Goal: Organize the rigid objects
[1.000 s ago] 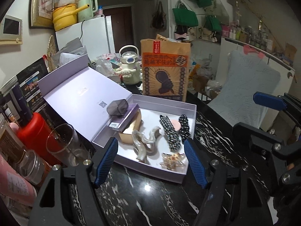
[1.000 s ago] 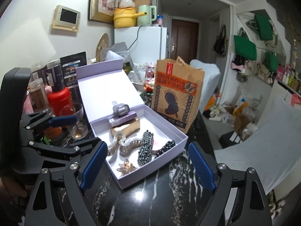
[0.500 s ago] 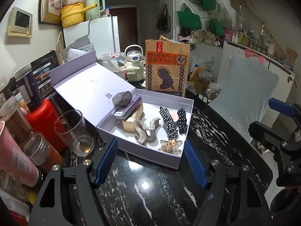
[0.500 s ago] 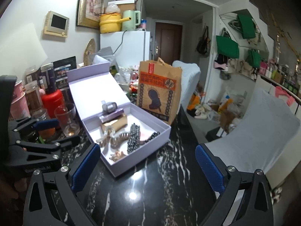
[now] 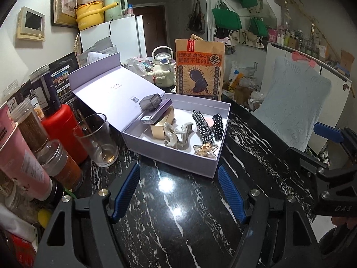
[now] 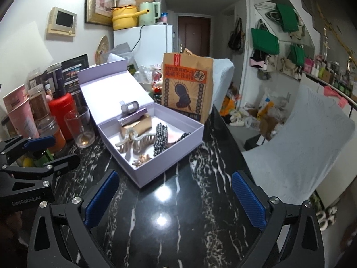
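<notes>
The left gripper [image 5: 178, 189] hangs apart and empty over the black table [image 5: 189, 218]; the box [image 5: 178, 160] sits just ahead of it. The left view alone shows the teapot [image 5: 162, 71] behind the box. The right gripper [image 6: 176, 197] has just been opening, nothing between its jaws; the box [image 6: 165, 156] lies ahead-left, clips [image 6: 138, 141] inside.

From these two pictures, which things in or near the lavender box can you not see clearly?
- Polka-dot clip, right wrist view: mostly hidden behind the checked clip.
- Tan box, left wrist view: partly covered by the purple box and the beige claw clip.
- Lid print, left wrist view: too small to read.
- Right hand-held gripper, left wrist view: cut off by the edge.
</notes>
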{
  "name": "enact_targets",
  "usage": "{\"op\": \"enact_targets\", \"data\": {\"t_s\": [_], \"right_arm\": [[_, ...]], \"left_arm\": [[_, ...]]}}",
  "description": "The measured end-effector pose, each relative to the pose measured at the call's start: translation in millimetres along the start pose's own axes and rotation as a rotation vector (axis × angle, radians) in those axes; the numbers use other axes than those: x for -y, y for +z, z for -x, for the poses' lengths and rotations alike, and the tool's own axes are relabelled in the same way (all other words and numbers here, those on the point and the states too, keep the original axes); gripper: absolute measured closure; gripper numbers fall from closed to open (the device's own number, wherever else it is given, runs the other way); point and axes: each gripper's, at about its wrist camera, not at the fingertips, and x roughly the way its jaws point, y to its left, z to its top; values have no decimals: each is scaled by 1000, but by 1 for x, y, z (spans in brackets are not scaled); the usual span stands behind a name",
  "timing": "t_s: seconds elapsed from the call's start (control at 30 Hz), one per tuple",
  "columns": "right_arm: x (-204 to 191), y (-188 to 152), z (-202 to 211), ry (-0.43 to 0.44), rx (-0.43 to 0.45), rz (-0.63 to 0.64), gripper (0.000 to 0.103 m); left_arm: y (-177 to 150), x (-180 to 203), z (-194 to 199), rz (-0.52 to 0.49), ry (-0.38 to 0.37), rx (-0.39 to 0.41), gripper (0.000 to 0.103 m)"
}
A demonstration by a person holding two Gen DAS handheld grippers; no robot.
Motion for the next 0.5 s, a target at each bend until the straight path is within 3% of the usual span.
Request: {"op": "enact_targets", "data": {"t_s": [0.5], "right_arm": [[-6,-11,-9,-5,-47,0,1]], "left_arm": [[-8,-5,-10,30,-17,-29,30]]}}
